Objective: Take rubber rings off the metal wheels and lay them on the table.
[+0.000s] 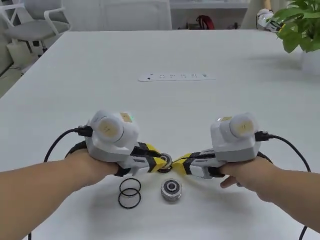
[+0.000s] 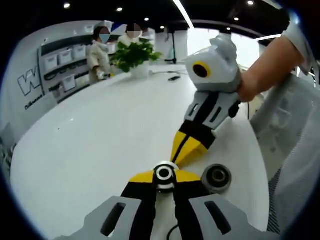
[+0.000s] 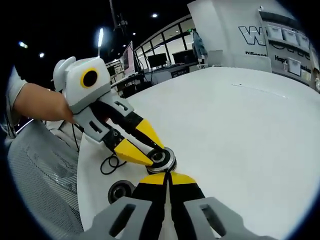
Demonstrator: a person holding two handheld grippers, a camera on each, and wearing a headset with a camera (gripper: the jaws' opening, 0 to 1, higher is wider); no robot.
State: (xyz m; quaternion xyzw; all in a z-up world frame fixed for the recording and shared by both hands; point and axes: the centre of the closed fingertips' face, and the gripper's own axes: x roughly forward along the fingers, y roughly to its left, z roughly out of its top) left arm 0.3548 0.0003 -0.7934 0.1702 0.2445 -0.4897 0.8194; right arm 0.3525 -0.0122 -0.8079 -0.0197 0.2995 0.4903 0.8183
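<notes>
- Rubber rings (image 1: 130, 192) – two thin black loops lie flat on the white table (image 1: 160, 105) in the lower centre of the head view, overlapping each other, just below the left gripper.
- In the right gripper view the same loops (image 3: 112, 162) show at centre left, partly behind the left gripper's jaws.
- One metal wheel (image 1: 165, 161) is clamped between the yellow tips of the left gripper (image 1: 159, 161). In the left gripper view it sits at lower centre (image 2: 164, 175), with a jaw pressed against each side.
- The right gripper (image 1: 181, 164) comes in from the right of the head view with its jaws closed together, tips meeting the rim of the held wheel. Whether they pinch a ring on that rim – cannot tell.
- In the right gripper view those closed tips (image 3: 167, 178) touch the wheel's (image 3: 161, 159) lower edge.
- A second metal wheel (image 1: 171, 190) lies flat on the table just right of the loops, below the two grippers and apart from both.
- A white power strip (image 1: 177, 76) lies at upper centre of the head view, and a green plant (image 1: 300, 22) stands at upper right.
</notes>
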